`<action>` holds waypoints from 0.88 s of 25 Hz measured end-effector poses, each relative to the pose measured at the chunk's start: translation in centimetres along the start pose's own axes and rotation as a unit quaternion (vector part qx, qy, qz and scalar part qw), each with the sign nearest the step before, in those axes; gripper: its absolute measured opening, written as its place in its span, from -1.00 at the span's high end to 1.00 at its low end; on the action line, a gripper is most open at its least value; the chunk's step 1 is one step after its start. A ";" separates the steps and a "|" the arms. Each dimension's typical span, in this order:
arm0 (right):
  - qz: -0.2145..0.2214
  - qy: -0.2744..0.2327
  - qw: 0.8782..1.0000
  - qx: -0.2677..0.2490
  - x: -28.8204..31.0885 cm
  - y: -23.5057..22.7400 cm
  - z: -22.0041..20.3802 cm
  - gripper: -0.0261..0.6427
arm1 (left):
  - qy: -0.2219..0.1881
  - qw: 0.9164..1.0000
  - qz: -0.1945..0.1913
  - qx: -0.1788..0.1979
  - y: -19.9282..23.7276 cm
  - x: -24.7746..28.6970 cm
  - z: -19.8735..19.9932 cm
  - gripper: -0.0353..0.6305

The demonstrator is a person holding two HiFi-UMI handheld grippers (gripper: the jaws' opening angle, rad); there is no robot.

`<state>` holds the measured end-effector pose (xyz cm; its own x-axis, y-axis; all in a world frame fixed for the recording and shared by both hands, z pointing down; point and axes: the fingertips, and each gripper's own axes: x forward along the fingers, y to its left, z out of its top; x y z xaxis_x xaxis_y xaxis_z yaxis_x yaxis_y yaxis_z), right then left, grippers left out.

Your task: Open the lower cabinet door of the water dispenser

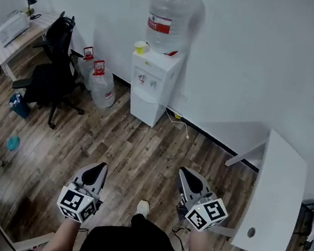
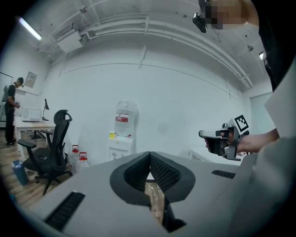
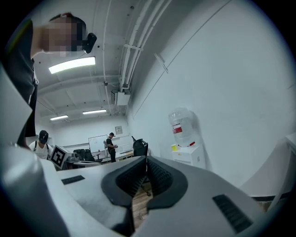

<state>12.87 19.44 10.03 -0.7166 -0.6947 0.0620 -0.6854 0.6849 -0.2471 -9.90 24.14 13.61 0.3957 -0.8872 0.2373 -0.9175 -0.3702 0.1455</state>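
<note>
The white water dispenser [image 1: 151,88] stands against the far wall with a big clear bottle [image 1: 170,18] on top and a yellow cup [image 1: 139,47] beside it. Its lower cabinet door [image 1: 145,109] is closed. The dispenser also shows far off in the left gripper view [image 2: 121,146] and in the right gripper view [image 3: 188,155]. My left gripper [image 1: 97,171] and right gripper [image 1: 187,177] are held low over the wooden floor, well short of the dispenser, both shut with nothing between the jaws [image 2: 149,157] [image 3: 146,161].
Two water jugs [image 1: 98,79] stand on the floor left of the dispenser, next to a black office chair [image 1: 50,77]. A white table [image 1: 277,192] is at the right. A cable [image 1: 182,123] lies by the wall. A desk [image 1: 14,32] and a person [image 2: 10,111] are far left.
</note>
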 end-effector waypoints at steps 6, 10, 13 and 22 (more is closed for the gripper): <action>0.019 -0.001 1.000 0.012 2.4 -4.0 0.1 0.85 | 0.012 1.000 0.017 0.001 0.0 3.8 0.6 0.85; 0.015 0.000 1.000 0.022 2.8 -6.6 0.0 0.85 | 0.016 1.000 0.018 0.008 0.1 6.5 0.8 0.85; 0.012 0.006 1.000 0.023 3.0 -8.8 0.1 0.85 | 0.009 1.000 0.018 0.011 0.1 8.7 1.3 0.85; 0.016 0.020 0.999 0.022 4.7 -13.0 0.6 0.85 | 0.026 1.000 0.018 -0.004 0.0 12.8 1.0 0.86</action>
<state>18.46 7.10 12.97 -0.7435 -0.6623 0.0925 -0.6563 0.6962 -0.2909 -4.81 12.50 15.72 0.3651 -0.8840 0.2919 -0.9306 -0.3370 0.1432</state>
